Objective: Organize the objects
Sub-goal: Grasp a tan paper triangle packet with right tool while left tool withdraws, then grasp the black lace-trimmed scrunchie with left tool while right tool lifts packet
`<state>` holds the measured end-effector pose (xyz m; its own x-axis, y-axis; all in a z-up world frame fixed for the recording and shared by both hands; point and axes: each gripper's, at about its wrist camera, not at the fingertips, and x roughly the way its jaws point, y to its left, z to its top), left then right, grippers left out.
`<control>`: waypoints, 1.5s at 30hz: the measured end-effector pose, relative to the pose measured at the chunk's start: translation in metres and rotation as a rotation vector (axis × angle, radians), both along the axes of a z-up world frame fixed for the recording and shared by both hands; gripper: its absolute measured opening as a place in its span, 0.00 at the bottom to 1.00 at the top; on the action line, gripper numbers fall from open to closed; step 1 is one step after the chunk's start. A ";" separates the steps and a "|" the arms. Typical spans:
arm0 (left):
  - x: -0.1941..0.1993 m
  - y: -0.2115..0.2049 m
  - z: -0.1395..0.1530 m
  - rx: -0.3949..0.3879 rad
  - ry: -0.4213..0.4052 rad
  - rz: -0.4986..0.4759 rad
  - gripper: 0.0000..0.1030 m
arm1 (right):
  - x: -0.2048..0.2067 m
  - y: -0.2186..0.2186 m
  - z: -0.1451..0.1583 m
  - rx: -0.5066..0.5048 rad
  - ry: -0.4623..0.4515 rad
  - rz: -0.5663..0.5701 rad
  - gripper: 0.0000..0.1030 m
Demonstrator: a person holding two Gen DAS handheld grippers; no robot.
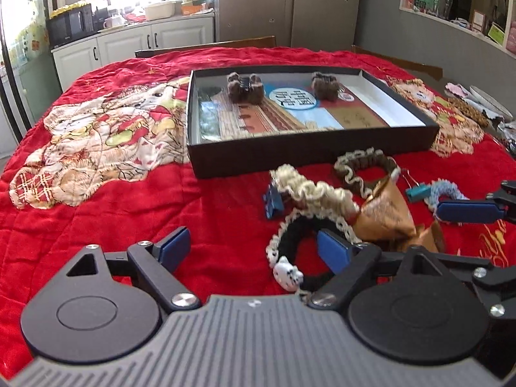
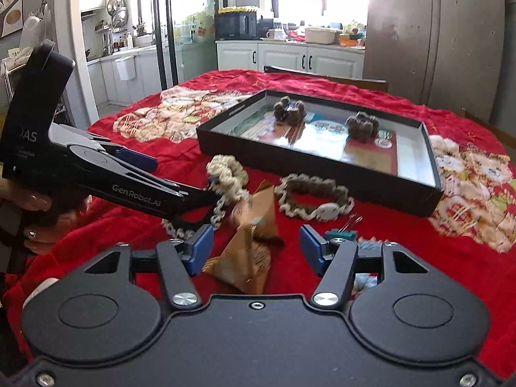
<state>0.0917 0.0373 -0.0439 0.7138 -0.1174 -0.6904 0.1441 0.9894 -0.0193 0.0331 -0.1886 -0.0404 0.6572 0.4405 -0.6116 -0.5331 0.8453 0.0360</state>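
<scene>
Red quilt (image 1: 129,225) (cartoon-printed), black box (image 1: 309,156), cream scrunchie (image 1: 309,190).

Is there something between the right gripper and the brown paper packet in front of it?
Nothing visible. The right gripper is open, and the brown paper packet lies directly between its blue fingers. The green binder clip sits beside the right finger, off the path. Beyond the packet, the black box stands open.

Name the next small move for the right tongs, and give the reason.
Probably ease the right tongs forward and shut them on the brown paper packet: they stand open with the packet between the pads, and the box beyond already holds two hair ties.
</scene>
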 end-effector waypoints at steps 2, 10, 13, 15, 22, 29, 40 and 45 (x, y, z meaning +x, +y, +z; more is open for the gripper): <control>-0.001 -0.001 -0.003 -0.001 0.010 -0.007 0.82 | 0.002 0.001 -0.005 0.000 0.015 -0.003 0.51; -0.004 -0.005 -0.011 0.000 0.017 -0.028 0.67 | 0.007 -0.002 -0.014 0.013 0.050 -0.016 0.40; -0.006 -0.008 -0.011 0.007 0.009 -0.037 0.53 | 0.009 -0.003 -0.014 0.024 0.063 -0.017 0.34; -0.006 -0.008 -0.010 -0.001 0.010 -0.049 0.44 | 0.008 -0.004 -0.015 0.027 0.061 -0.019 0.33; -0.005 -0.004 -0.007 -0.027 0.023 -0.048 0.23 | 0.007 -0.004 -0.015 0.025 0.055 -0.018 0.32; -0.006 0.001 -0.004 -0.053 0.033 -0.048 0.15 | 0.005 -0.004 -0.013 0.019 0.047 -0.011 0.32; -0.016 0.006 0.013 -0.078 -0.002 -0.063 0.15 | 0.001 -0.012 -0.003 0.028 0.024 -0.009 0.31; -0.018 0.008 0.027 -0.085 -0.032 -0.067 0.15 | -0.002 -0.016 0.007 0.027 -0.004 -0.004 0.31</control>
